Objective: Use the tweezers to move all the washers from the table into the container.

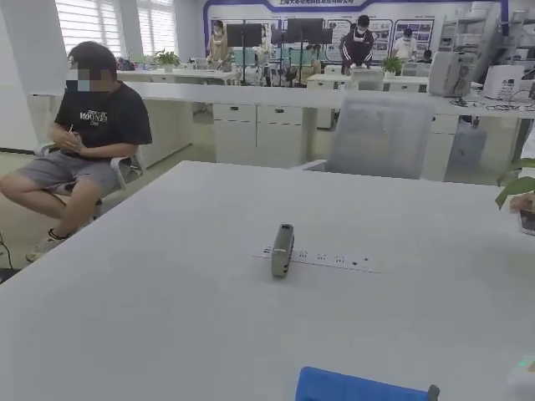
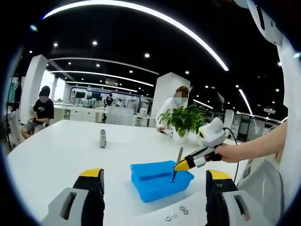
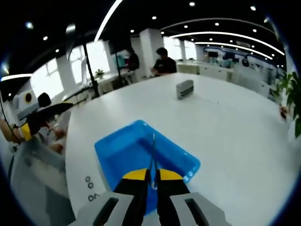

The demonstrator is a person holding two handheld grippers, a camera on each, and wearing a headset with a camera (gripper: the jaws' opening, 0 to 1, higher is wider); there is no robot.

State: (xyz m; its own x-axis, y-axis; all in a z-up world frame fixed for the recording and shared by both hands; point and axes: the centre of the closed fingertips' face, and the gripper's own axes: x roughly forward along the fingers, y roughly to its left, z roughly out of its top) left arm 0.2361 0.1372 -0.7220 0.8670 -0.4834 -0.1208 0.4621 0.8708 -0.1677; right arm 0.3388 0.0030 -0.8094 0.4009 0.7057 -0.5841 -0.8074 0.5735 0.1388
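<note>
Right gripper is squeezed shut on the tweezers, jaws pinching the handle end so the tips poke out forward, right over the blue container. From the left gripper view you can see the right gripper angled down with the tweezers dipping into the container. Can't tell whether there's a washer in the tips, it's way too small to see.

Left gripper is spread wide with nothing in it, just hanging back over the near edge of the tabletop.

Progress-wise: there's a little cluster of washers lying on the tabletop just beside the container, looks like about four, and the right gripper view shows washers off to the container's side too. I can't make out any washers inside the container, so no idea how many are already in. My guess is it's somewhere around a drop-off, with at least that cluster left to pick up one by one.
</note>
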